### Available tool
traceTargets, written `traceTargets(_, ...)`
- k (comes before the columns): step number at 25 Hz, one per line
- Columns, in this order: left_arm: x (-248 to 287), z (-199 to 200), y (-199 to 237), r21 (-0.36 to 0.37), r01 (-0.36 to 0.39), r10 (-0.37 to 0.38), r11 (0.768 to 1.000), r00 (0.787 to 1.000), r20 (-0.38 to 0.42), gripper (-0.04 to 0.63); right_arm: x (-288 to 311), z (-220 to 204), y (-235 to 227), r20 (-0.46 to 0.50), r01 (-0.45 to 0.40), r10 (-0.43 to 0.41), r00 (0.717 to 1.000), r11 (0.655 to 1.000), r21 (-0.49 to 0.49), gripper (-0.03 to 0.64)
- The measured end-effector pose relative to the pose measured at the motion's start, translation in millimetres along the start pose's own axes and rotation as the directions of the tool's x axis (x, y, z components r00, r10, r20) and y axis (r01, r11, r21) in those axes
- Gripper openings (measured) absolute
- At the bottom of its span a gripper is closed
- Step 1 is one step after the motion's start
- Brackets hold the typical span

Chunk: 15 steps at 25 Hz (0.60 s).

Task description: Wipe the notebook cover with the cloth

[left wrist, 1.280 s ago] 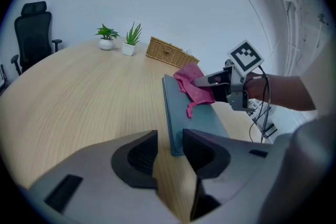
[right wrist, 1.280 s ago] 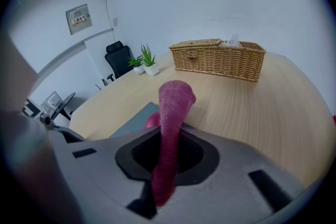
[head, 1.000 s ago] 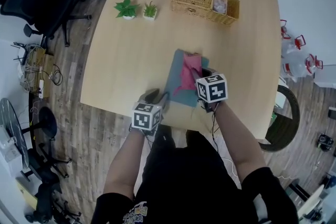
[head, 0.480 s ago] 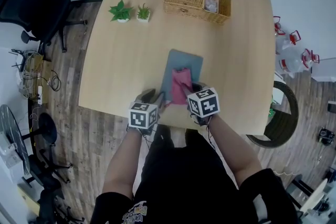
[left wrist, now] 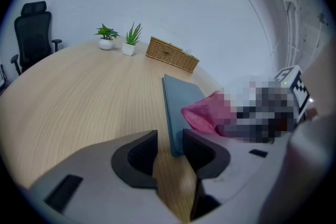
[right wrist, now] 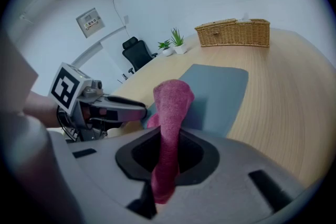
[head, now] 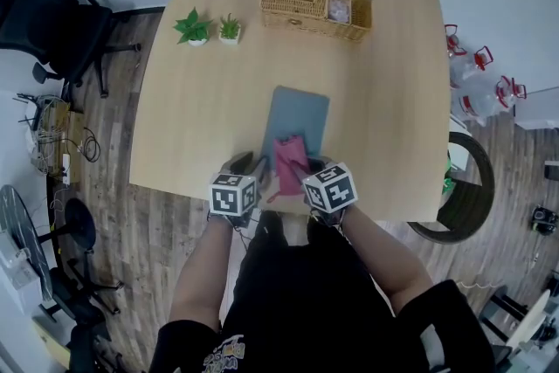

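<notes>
Notebook (head: 300,112) x1, grey-blue, flat on table (head: 210,100); near end hidden under cloth + grippers. Wicker basket (head: 314,8) x1 beyond notebook, contents unclear. Pink cloth (head: 290,162) x1 on notebook's near end, pinched tight in R gripper (right wrist: 167,152). L gripper (left wrist: 170,152) jaws apart at notebook's near-left corner, contact unclear. Potted plants (head: 193,25) x2 beyond-left of notebook. Wall sign (right wrist: 90,21) print unreadable.

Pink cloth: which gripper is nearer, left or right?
Right. The right gripper is shut on the pink cloth, over the notebook. The left gripper sits open at its near left corner, beside the cloth.
</notes>
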State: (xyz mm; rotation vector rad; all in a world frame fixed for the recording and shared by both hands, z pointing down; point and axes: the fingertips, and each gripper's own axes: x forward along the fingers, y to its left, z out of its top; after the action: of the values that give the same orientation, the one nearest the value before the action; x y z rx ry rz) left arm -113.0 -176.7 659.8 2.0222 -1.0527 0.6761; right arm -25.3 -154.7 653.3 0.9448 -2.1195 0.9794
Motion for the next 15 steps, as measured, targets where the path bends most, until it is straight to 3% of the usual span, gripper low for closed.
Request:
traceTargets(6,0,0,-1,0.000,-0.001,0.001,1.000,1.000,0.000,0.143,-10,-20,19,-0.072,-0.085,0.081,0.994,0.995,-0.044,0.058)
traceTargets(15,0,1,-1,0.004,-0.003,0.003,1.000,1.000,0.001,0.143,-15,-23,-7,-0.115,-0.101,0.097,0.989,0.994,-0.031,0.058)
